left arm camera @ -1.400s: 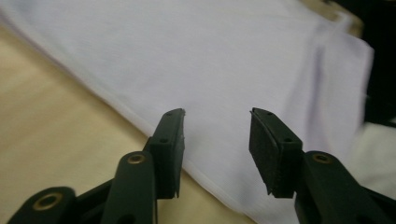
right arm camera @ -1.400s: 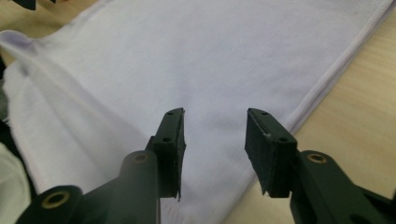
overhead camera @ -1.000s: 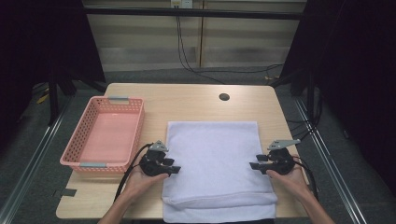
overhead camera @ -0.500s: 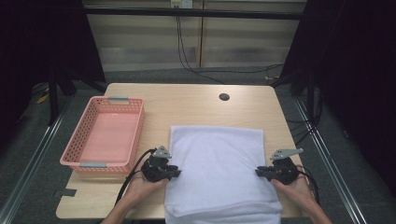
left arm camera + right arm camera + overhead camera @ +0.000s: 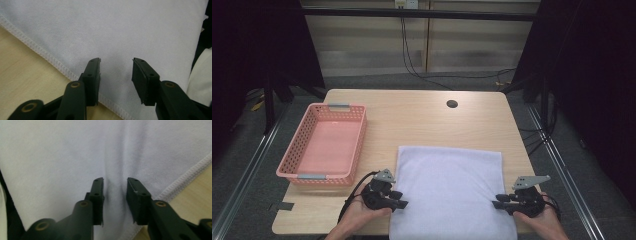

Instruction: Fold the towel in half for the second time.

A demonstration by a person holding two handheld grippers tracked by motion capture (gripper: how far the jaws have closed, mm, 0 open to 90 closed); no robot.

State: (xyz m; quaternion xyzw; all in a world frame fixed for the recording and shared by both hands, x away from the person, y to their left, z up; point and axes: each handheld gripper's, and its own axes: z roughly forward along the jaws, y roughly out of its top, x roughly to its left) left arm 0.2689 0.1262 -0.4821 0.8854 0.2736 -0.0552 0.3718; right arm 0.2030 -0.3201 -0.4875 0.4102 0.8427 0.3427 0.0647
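Toward the near left of the pale wooden surface (image 5: 412, 112), beside the empty pink plastic mesh basket (image 5: 323, 144), the left gripper (image 5: 116, 72) has its jaws parted over the hemmed edge of the white rectangular cloth (image 5: 451, 190), grasping nothing. At the opposite hem, the right gripper (image 5: 115, 191) has its jaws partly closed around a raised crease; whether they pinch it, I cannot tell. The cloth lies flat at near centre, overhanging the front edge, long axis seemingly running away from the person; both sides should probably be gripped level so it lifts evenly.

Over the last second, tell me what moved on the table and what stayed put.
The white cloth slid toward the person's edge of the table, drawn by both grippers; its near edge now hangs over that edge. The left gripper and right gripper came back with it along its two sides. The left jaws now stand open over the cloth. The pink basket stayed put.
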